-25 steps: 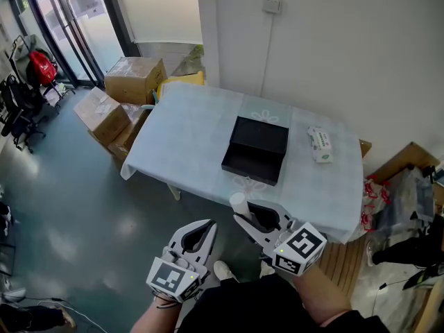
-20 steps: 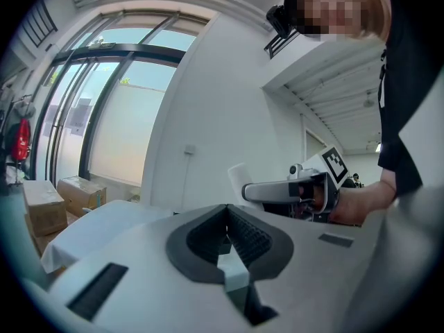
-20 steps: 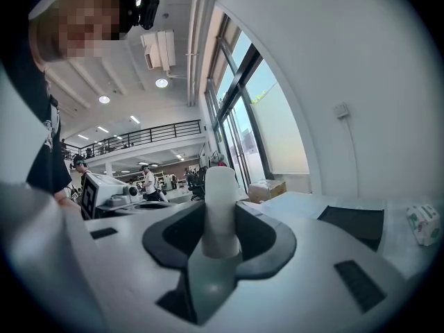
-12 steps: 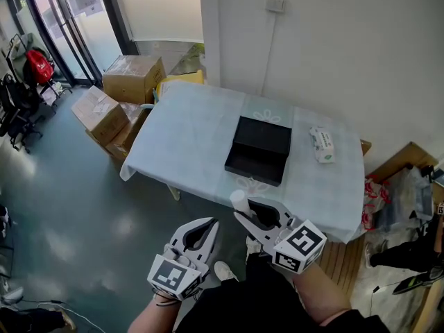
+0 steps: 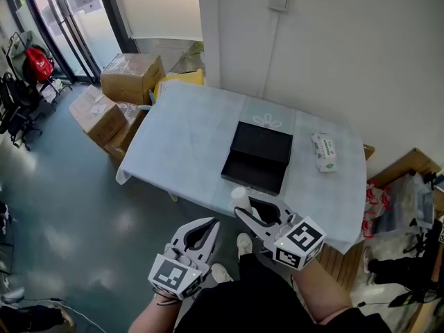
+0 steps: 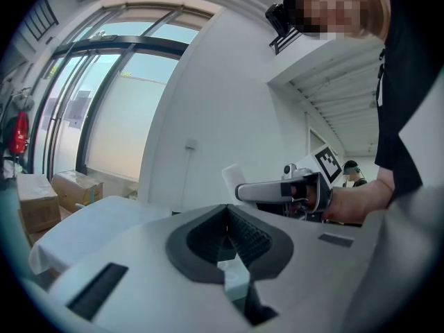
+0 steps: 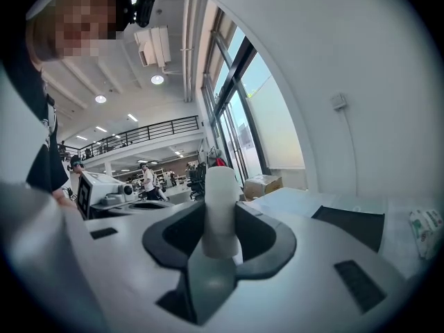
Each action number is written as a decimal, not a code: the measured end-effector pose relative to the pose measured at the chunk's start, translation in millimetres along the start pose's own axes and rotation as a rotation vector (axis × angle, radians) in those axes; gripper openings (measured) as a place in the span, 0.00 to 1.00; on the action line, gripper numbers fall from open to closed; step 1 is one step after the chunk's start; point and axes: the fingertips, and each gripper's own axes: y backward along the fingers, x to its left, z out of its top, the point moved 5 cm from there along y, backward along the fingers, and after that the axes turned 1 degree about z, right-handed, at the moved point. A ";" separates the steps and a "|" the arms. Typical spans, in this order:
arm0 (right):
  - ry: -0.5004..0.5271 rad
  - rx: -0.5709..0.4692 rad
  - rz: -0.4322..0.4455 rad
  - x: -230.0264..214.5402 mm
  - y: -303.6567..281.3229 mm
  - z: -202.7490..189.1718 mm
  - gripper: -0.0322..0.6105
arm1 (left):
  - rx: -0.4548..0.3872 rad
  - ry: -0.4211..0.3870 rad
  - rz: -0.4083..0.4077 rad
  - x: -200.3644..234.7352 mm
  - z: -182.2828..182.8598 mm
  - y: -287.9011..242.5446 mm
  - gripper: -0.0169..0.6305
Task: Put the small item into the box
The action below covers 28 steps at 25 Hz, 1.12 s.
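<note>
1. Step in hand: carrying to the box. The right gripper (image 5: pixel 244 212) is clamped on the small white cylindrical item (image 5: pixel 239 198). In the right gripper view the item (image 7: pixel 220 210) stands upright between the pads, its top poking out above the jaws. It looks like a plastic tube or vial, though I can't settle which from here.
2. The left gripper (image 5: pixel 207 225) is held low beside the right one. Its jaws are pressed together with nothing between them, confirmed in the left gripper view (image 6: pixel 225 215). I judge it idle for this task.
3. Target: the black rectangular box (image 5: pixel 257 155) lies open on the table covered in pale blue cloth (image 5: pixel 187 134), roughly mid-table. It shows two dark halves, far and near. I take the near half to be the open tray, but the interior is too dark to be sure.
4. Position: the item is off the table, in the air near its front edge and well apart from the box. Nothing has been placed yet.
5. Other things on the table: a white and green soft packet (image 5: pixel 323 151) to the right of the box, clear of the path.
6. Next move, as I judge it: step in and reach the right gripper forward over the near half of the box. Lower until the item is inside the walls, then let the jaws go. Keep the cylinder upright on the way, since a round body could roll if dropped from height.
</note>
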 end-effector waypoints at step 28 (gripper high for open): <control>-0.056 0.222 -0.042 -191.9 -53.0 -48.0 0.27 | 0.132 0.061 0.014 49.4 -39.9 -134.5 0.04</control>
